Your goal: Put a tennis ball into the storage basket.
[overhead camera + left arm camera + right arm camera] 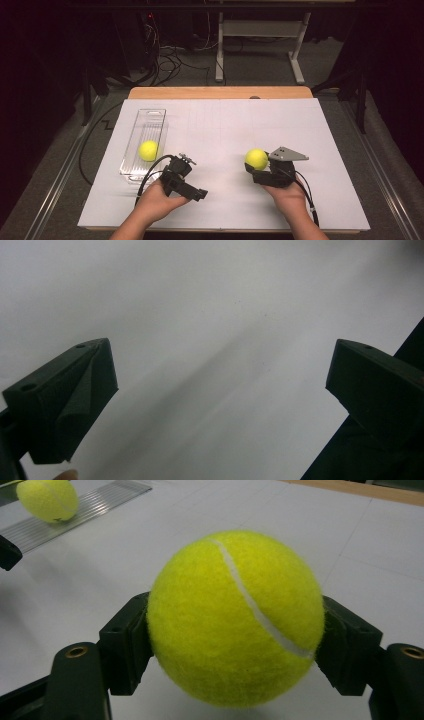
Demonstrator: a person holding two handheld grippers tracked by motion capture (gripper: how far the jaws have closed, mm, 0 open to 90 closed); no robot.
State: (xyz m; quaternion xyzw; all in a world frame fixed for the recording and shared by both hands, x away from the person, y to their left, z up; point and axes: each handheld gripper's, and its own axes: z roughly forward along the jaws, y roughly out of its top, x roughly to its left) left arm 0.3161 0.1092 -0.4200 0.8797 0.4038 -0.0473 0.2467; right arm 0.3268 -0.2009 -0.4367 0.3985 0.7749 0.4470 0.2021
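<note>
My right gripper (256,169) is shut on a yellow tennis ball (256,158), held a little above the white table sheet (240,125) at the front right. In the right gripper view the ball (235,617) sits squeezed between both black jaws. A second tennis ball (148,150) lies inside the clear plastic tray (150,117) at the left, also seen far off as the second ball (47,499). My left gripper (200,194) rests low near the tray's front end, pointing right. Its jaws stand wide apart over bare white sheet, left gripper (220,385) holding nothing.
The white sheet covers a wooden table (220,92) whose edge shows at the back. Beyond it are a desk frame (260,40) and cables (165,60) on the floor. Cables trail from both grippers toward the front edge.
</note>
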